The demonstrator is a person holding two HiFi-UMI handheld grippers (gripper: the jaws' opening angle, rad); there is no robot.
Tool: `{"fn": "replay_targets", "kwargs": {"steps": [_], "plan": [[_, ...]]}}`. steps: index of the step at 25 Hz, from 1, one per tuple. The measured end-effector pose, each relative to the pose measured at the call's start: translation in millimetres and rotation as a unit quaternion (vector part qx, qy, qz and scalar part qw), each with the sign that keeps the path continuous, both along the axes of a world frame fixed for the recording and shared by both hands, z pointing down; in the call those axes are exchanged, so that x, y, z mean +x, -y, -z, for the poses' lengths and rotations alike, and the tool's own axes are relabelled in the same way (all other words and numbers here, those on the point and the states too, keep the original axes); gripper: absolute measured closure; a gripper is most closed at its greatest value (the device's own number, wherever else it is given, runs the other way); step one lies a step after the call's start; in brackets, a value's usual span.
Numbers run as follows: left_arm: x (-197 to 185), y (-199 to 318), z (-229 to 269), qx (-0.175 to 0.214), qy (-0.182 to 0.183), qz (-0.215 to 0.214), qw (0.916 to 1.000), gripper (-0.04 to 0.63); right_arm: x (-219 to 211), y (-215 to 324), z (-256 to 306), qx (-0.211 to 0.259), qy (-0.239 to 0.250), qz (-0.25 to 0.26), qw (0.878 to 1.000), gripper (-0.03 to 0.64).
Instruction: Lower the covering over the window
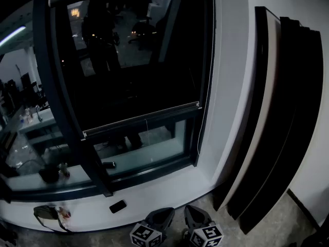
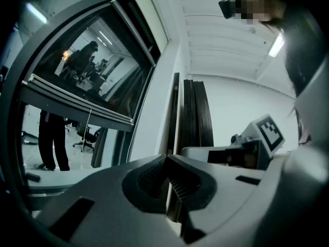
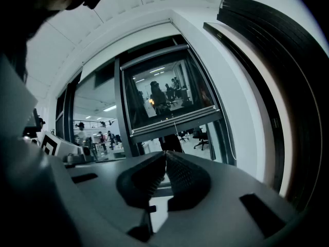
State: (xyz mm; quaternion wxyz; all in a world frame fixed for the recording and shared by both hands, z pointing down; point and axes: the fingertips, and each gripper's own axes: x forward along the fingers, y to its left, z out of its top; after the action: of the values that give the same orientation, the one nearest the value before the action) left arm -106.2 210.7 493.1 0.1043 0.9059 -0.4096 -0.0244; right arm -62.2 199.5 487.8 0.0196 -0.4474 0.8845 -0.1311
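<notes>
The dark blind [image 1: 128, 60] covers most of the far window [image 1: 45, 86], its bottom bar [image 1: 141, 119] above a bare glass strip [image 1: 154, 145]; near, the left gripper [image 2: 167, 159] and right gripper [image 3: 165, 155] show jaws pressed together, empty

Head view: high and standing back, facing the window [image 1: 128, 60] and the dark panels [image 1: 277, 112] to its right, with the left gripper [image 1: 163, 213] and right gripper [image 1: 191, 211] at the bottom edge. Left gripper view: low, close over its own jaws, tilted up, window at left, panels ahead. Right gripper view: low, window dead ahead, panels at right; all three views share window and panels.
</notes>
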Motion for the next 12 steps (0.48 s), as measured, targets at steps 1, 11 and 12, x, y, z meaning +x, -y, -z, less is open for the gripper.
{"fn": "replay_targets", "kwargs": {"steps": [1,11,12], "plan": [[1,6,0,-0.001,0.0,0.001,1.0,0.594,2,6,-1,0.0,-0.002,0.001,1.0,0.604],[18,106,0,0.003,0.01,0.018,0.9998,0.594,22,112,3,0.008,0.002,0.014,1.0,0.604],[21,119,2,0.004,0.01,0.022,0.9997,0.594,26,126,5,0.01,-0.001,0.018,1.0,0.604]]}}
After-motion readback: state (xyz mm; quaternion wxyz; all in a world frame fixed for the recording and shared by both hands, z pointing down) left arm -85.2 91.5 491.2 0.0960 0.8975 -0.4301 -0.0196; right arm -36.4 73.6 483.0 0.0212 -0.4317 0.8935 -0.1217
